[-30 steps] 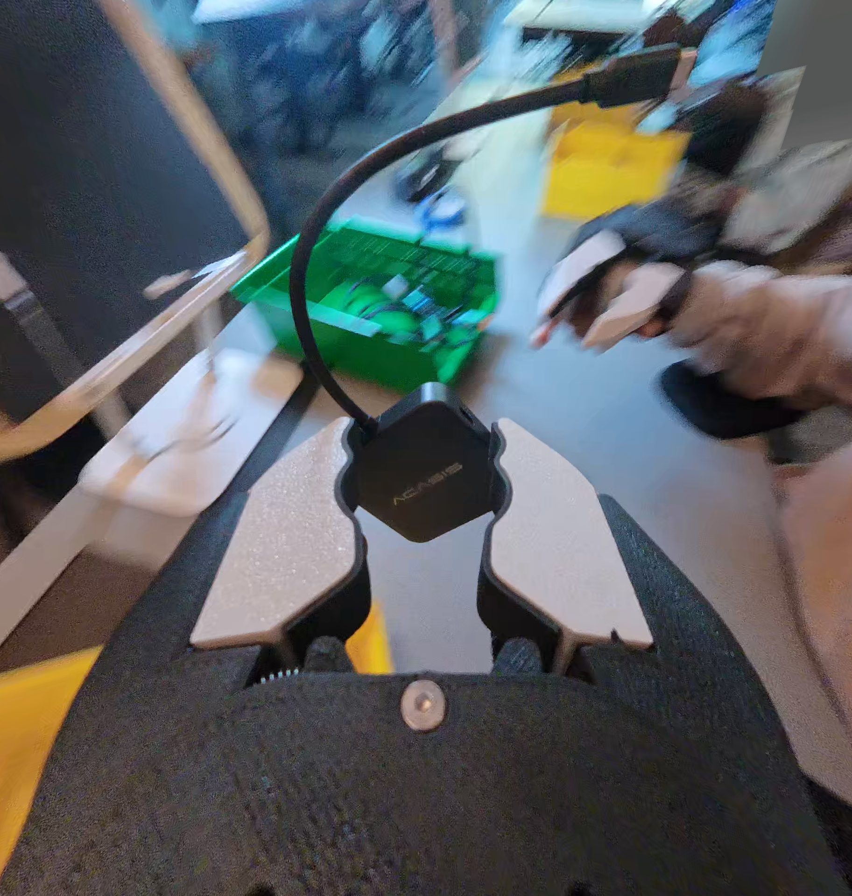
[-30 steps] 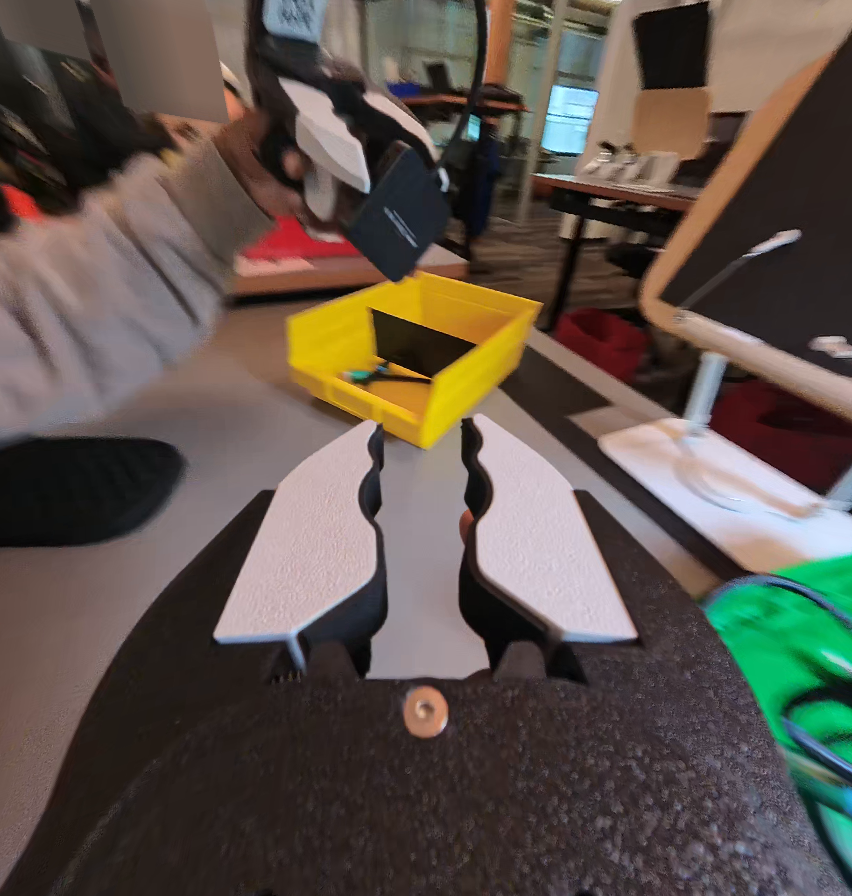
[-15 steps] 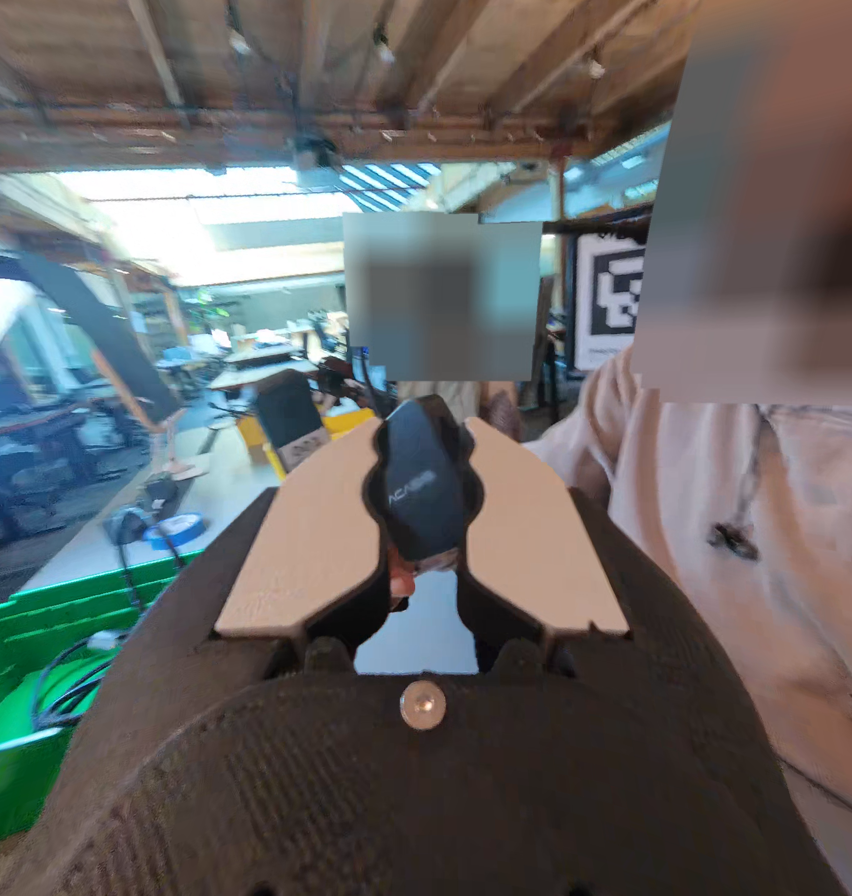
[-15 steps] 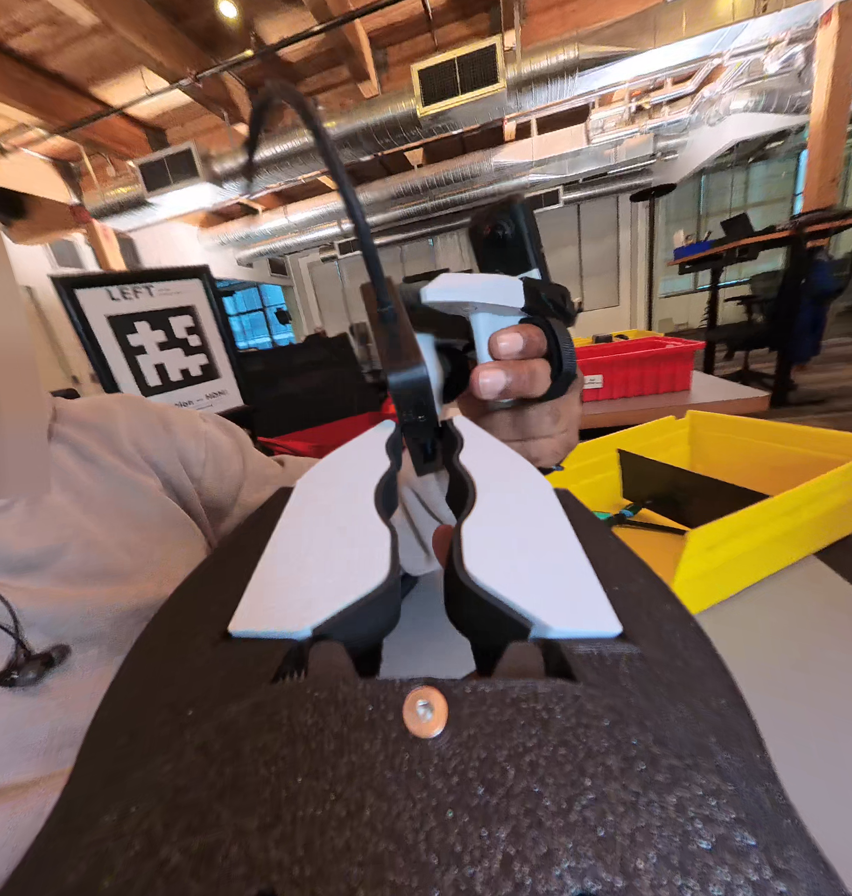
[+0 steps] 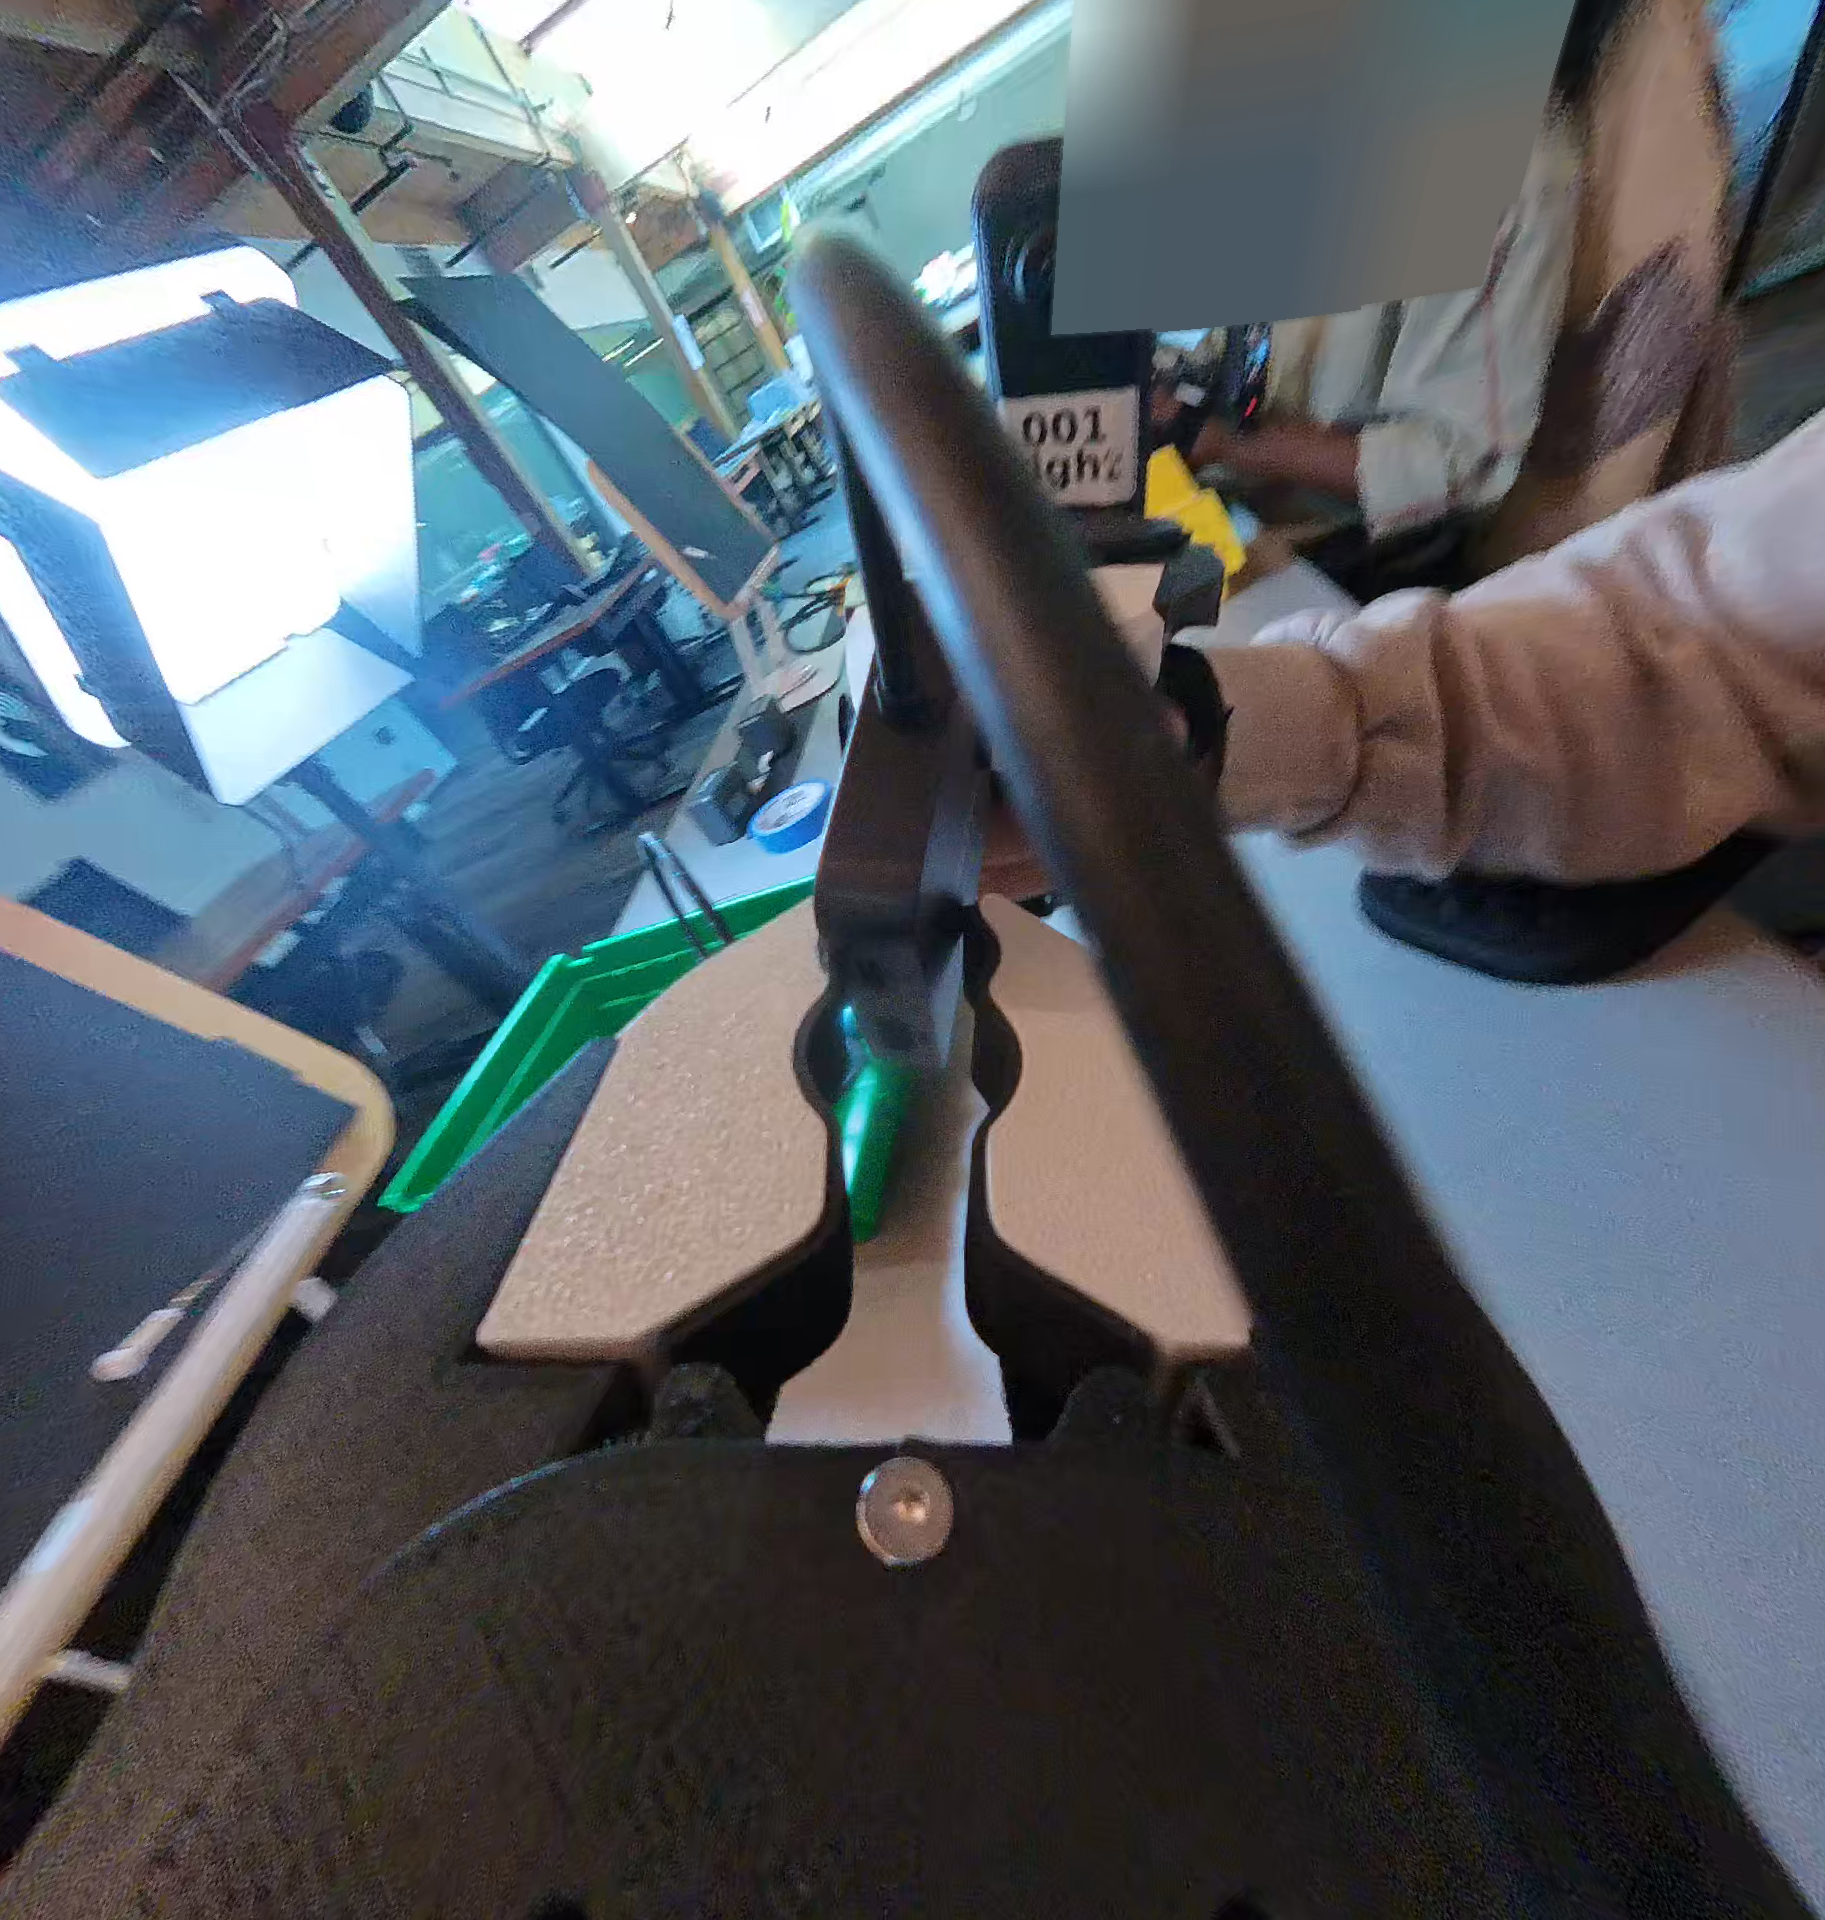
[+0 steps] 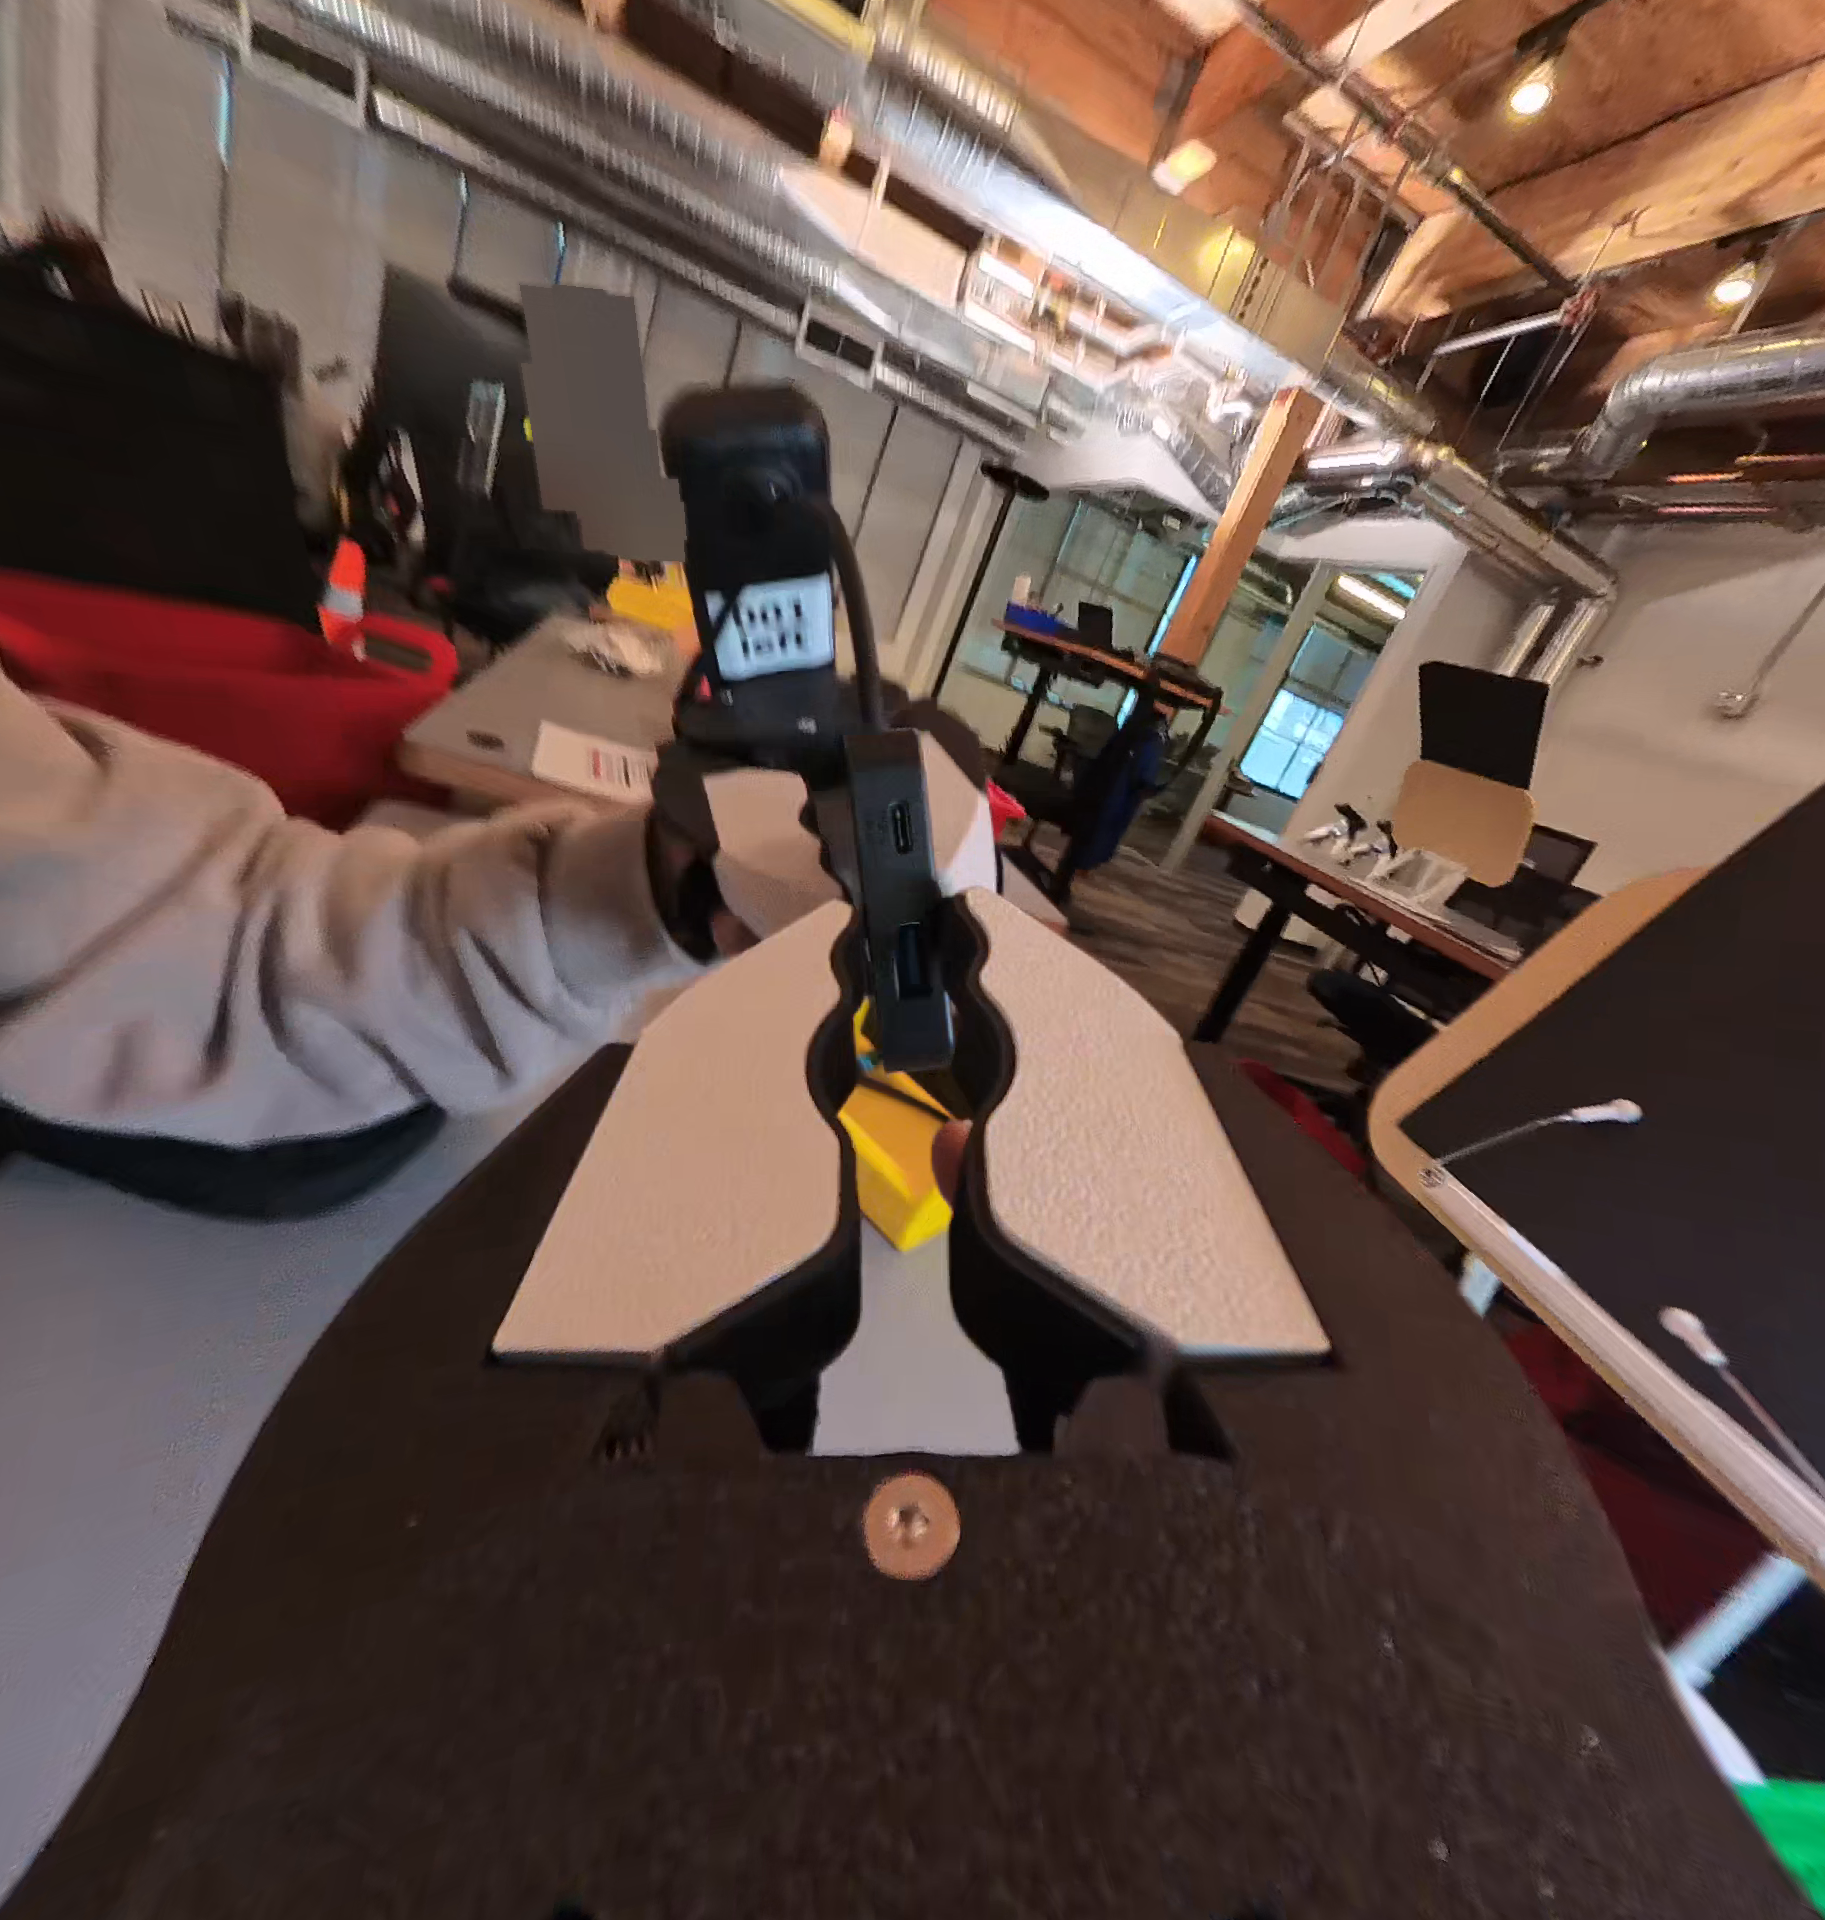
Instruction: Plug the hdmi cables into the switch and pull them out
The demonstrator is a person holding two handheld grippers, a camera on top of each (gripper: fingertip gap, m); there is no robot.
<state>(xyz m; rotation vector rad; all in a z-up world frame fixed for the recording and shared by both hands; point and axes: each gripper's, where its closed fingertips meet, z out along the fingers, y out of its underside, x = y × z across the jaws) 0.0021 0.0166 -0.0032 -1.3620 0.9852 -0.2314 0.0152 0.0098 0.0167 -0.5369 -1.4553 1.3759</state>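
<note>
Black switch (image 6: 892, 894) sits edge-on, pinched between both grippers: left gripper (image 5: 892, 997) clamps 1 end, right gripper (image 6: 903, 987) closes on the other w/ ports facing out. Its cable (image 5: 991, 582) loops overhead. Best handover: right grips firmly before left lets go.

pale grey table (image 5: 1510, 1195), green bin (image 5: 575, 1008), yellow bin (image 6: 903, 1205) on it
</note>
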